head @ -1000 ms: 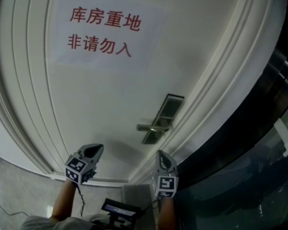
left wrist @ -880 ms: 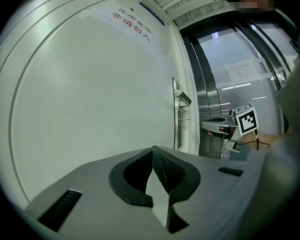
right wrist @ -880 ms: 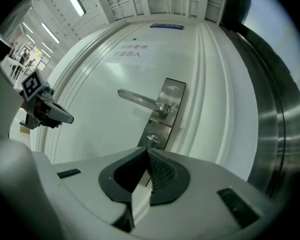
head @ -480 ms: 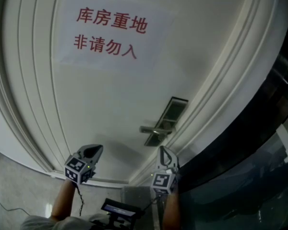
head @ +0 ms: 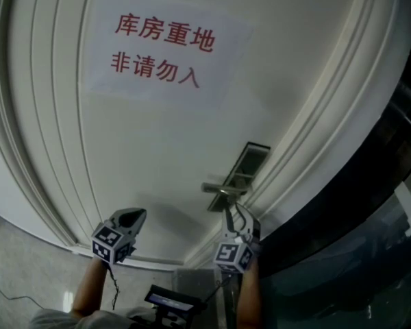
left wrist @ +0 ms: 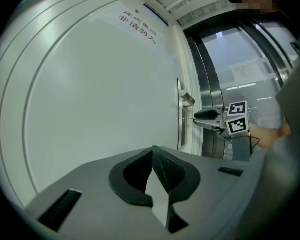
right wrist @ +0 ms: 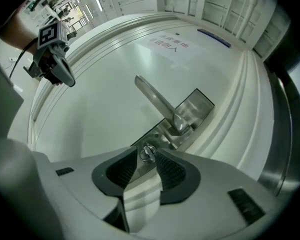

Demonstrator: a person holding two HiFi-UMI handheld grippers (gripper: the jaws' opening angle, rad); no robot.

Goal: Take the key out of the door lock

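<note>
Since a second ago the right gripper [head: 234, 216] has risen toward the brushed steel lock plate [right wrist: 196, 106] on the smooth white door [head: 157, 156], and its jaws are opening. Between their ribbed dark pads [right wrist: 121, 171] sits the small silver key with a ring head [right wrist: 148, 152], in the lock and not yet pinched. It seems best to close squarely on the flat head, then pull straight out, staying below the polished lever handle [right wrist: 157, 103]. The left gripper [left wrist: 154, 159] hangs well apart, jaws together on nothing

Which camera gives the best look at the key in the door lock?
The right gripper view: the key sits close up in the lock plate, between the opening jaws. In the head view it is lost near the right gripper; the left gripper view sees the plate edge-on, no key discernible.
</note>
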